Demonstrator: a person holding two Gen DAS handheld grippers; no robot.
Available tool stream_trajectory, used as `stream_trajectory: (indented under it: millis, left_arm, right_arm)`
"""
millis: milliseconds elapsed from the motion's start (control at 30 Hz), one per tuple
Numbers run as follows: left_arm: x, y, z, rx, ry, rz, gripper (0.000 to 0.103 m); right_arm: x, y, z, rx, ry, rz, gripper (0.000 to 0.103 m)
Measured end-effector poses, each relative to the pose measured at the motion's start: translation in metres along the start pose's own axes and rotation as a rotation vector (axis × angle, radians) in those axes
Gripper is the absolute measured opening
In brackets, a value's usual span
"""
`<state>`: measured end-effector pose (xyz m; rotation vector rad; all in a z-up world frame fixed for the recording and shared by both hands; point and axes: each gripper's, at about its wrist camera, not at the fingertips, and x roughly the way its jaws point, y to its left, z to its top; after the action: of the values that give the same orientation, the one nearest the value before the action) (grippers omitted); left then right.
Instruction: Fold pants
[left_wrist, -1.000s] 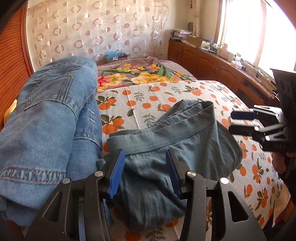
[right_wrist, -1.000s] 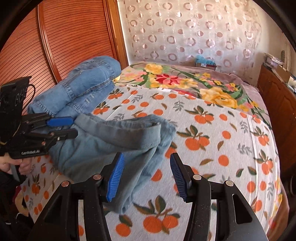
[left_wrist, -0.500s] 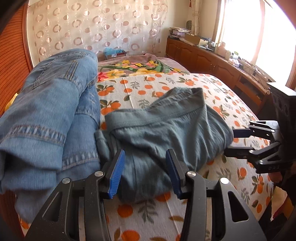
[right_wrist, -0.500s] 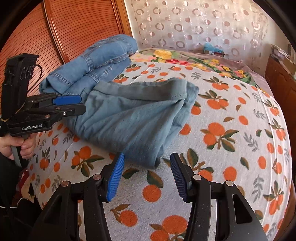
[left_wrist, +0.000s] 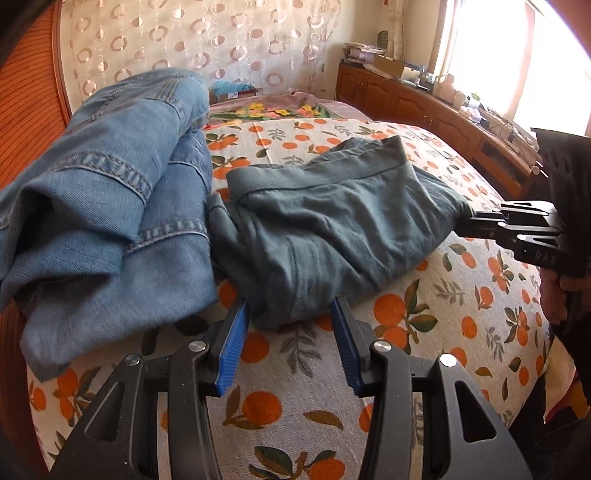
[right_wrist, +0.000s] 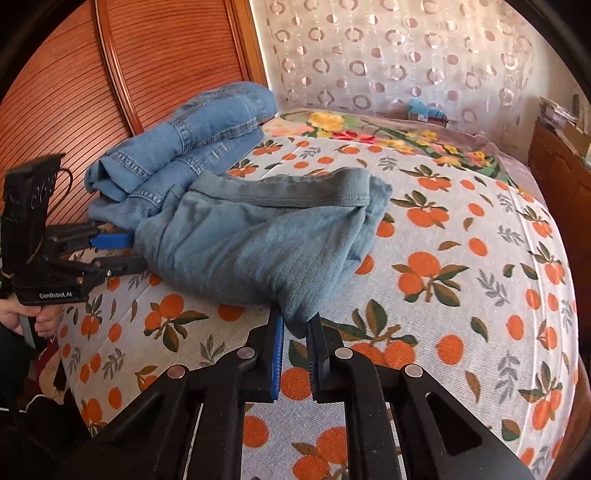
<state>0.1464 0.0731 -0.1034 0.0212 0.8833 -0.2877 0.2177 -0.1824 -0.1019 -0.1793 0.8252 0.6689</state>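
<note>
Blue jeans (left_wrist: 110, 192) lie heaped far left on an orange-print bedspread (left_wrist: 424, 317); circle-patterned curtain (right_wrist: 388, 62) and wooden cabinets (left_wrist: 424, 107) behind.

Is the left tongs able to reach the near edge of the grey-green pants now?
Probably yes: the left tongs stand open with the edge of the grey-green pants right between the tips, nothing between; the jeans lie beside.

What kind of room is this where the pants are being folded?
Most likely a bedroom at home. The clothes lie on a bed with an orange-print cover, a wooden headboard stands behind it, and a low wooden cabinet cluttered with household things runs under a sunny window.
</note>
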Motion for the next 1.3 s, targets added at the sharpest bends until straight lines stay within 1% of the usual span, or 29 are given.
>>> stream_trajectory:
  millis: [133, 233, 300, 367, 400, 500, 567, 633, 767, 900, 1067, 1300]
  left_arm:
    - [0.002, -0.003, -0.002, 0.011, -0.026, -0.039, 0.047]
    - [0.01, -0.002, -0.002, 0.007, -0.018, -0.035, 0.034]
    - [0.01, 0.001, -0.001, 0.003, -0.025, -0.014, 0.019]
    - [0.008, 0.005, -0.001, -0.014, -0.03, -0.028, 0.011]
    - [0.005, 0.008, -0.002, -0.028, -0.045, -0.029, 0.009]
    - [-0.006, 0.01, -0.005, -0.033, -0.072, -0.014, 0.007]
    - [-0.007, 0.012, -0.009, -0.033, -0.052, -0.019, 0.007]
    - [-0.003, 0.012, -0.013, -0.03, -0.031, -0.009, 0.006]
    - [-0.01, 0.01, -0.022, -0.034, -0.035, -0.024, 0.006]
    - [-0.019, -0.003, -0.029, 0.001, -0.038, -0.04, 0.006]
    - [-0.025, -0.013, -0.039, 0.023, -0.031, -0.065, 0.006]
    - [-0.051, -0.034, -0.056, 0.064, -0.054, -0.087, 0.006]
  right_arm:
    - [0.001, -0.001, -0.004, 0.011, 0.009, 0.006, 0.011]
    - [0.001, -0.003, -0.004, 0.028, 0.007, 0.014, 0.011]
    - [0.002, -0.004, -0.004, 0.034, 0.004, 0.016, 0.011]
    - [0.001, -0.007, -0.003, 0.053, -0.005, 0.021, 0.011]
    - [0.001, -0.007, -0.002, 0.06, -0.012, 0.014, 0.011]
    - [-0.005, -0.007, -0.003, 0.058, -0.032, -0.003, 0.009]
    - [-0.009, -0.008, -0.006, 0.059, -0.038, -0.004, 0.009]
    - [-0.01, -0.007, -0.01, 0.057, -0.024, -0.001, 0.009]
    - [-0.014, -0.005, -0.019, 0.062, -0.011, -0.008, 0.009]
    - [-0.028, -0.005, -0.028, 0.069, -0.018, -0.018, 0.009]
    - [-0.046, -0.004, -0.043, 0.081, -0.017, -0.033, 0.009]
    - [-0.082, 0.008, -0.063, 0.075, -0.036, -0.055, 0.009]
